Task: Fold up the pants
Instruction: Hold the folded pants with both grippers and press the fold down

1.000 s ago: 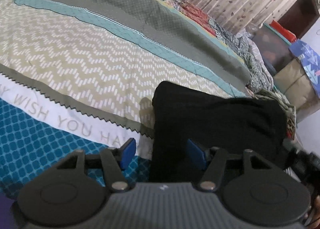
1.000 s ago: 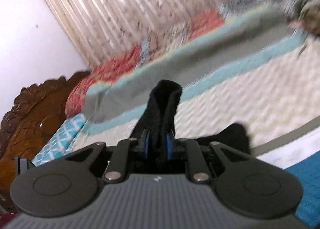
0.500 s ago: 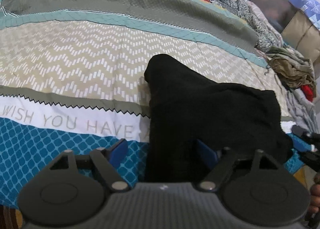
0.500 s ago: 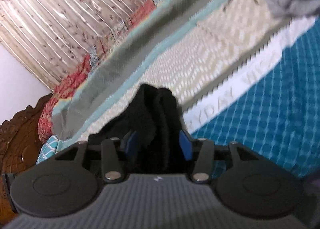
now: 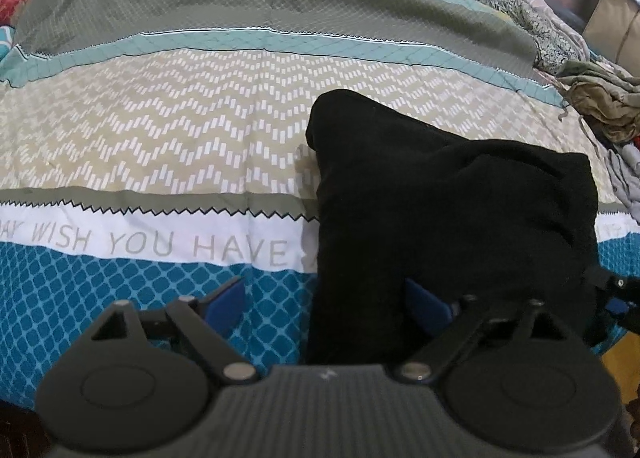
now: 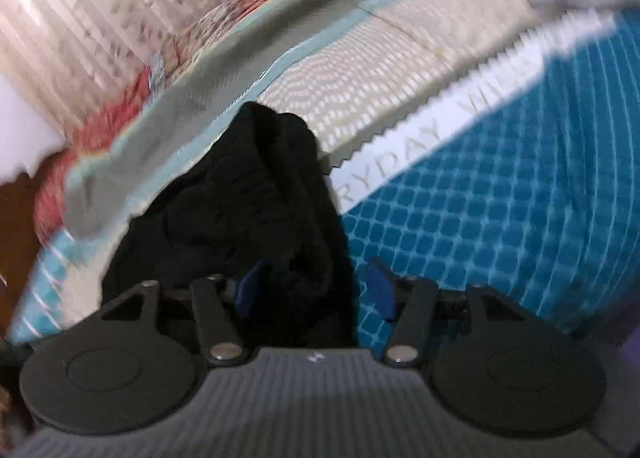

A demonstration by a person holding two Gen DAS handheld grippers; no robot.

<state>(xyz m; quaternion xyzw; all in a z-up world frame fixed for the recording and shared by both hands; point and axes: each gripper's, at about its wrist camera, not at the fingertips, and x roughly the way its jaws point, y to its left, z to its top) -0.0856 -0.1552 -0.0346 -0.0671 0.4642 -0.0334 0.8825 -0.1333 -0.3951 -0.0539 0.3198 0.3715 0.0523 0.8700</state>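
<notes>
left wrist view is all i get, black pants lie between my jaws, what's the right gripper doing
Observer: The right gripper has just been opening; the pants sit between its blue pads, unpinched.
Operator: does that view show text i miss
Observer: Yes, the bedspread reads "RYDAY" beside those pants.
Operator: anything beyond the bed there
Observer: A pale patterned curtain, blurred.

each gripper [image 5: 324,302] [image 6: 314,290] has a ribbed grey body, two round black discs, black linkage arms with silver screws, and blue finger pads [image 5: 226,304].
</notes>
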